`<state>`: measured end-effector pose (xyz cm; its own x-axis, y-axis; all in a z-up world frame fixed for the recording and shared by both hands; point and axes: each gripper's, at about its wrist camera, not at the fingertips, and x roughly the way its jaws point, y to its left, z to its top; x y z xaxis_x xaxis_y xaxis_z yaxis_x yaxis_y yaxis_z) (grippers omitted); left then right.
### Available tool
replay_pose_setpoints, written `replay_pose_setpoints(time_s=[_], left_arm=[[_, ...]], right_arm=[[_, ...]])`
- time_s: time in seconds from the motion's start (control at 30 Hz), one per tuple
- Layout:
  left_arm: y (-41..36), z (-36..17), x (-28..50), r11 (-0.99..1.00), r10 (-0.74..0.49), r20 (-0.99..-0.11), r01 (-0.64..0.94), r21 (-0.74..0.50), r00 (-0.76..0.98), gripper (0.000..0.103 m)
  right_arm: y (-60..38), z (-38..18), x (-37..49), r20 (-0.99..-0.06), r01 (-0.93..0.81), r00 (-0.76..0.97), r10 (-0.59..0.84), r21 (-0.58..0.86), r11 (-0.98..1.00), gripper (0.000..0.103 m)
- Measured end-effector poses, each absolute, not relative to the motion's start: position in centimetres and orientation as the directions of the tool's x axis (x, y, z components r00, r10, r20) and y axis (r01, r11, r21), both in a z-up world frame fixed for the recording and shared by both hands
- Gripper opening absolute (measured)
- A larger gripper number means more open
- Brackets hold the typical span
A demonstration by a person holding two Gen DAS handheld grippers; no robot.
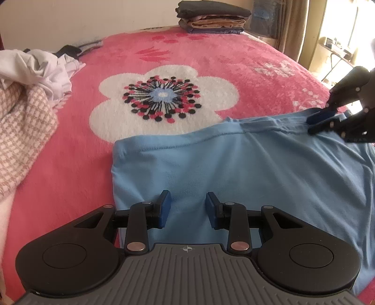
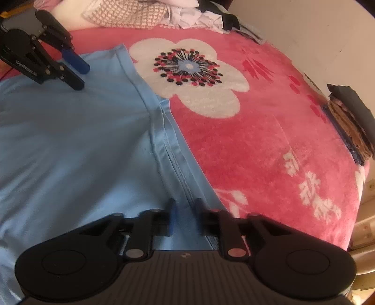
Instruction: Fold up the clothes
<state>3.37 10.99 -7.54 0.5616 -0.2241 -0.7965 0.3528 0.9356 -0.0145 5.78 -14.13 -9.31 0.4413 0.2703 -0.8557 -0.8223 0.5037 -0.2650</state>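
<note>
A light blue garment (image 1: 246,169) lies spread flat on the pink flowered blanket (image 1: 164,54); it also shows in the right wrist view (image 2: 77,140). My left gripper (image 1: 188,206) is open just above the garment near its left edge, holding nothing. It appears in the right wrist view (image 2: 80,75) at the upper left. My right gripper (image 2: 185,211) is open over the garment's hemmed edge (image 2: 173,162), jaws either side of the seam. In the left wrist view it (image 1: 318,122) sits at the garment's far right edge.
A heap of unfolded clothes, white and checked pink (image 1: 25,93), lies at the bed's left. A stack of folded clothes (image 1: 211,18) sits at the far end by the wall, also seen in the right wrist view (image 2: 351,124). The bed edge drops off on the right (image 2: 361,211).
</note>
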Motion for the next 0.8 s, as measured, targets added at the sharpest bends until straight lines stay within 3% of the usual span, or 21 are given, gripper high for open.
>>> replay_pose_setpoints(time_s=[0.47,0.8], left_arm=[[10.8,-7.9,3.4,0.931,-0.217,-0.794,0.366,0.007,0.568,0.033],[10.6,-8.0,3.3,0.931,-0.21,-0.792,0.366,0.018,0.574,0.033]], right_arm=[[-15.4,-7.4,6.4,-0.797,-0.76,0.535,0.279,-0.31,0.571,0.0],[-14.6,-10.0,6.4,-0.804,-0.759,0.552,0.22,-0.375,0.533,0.0]])
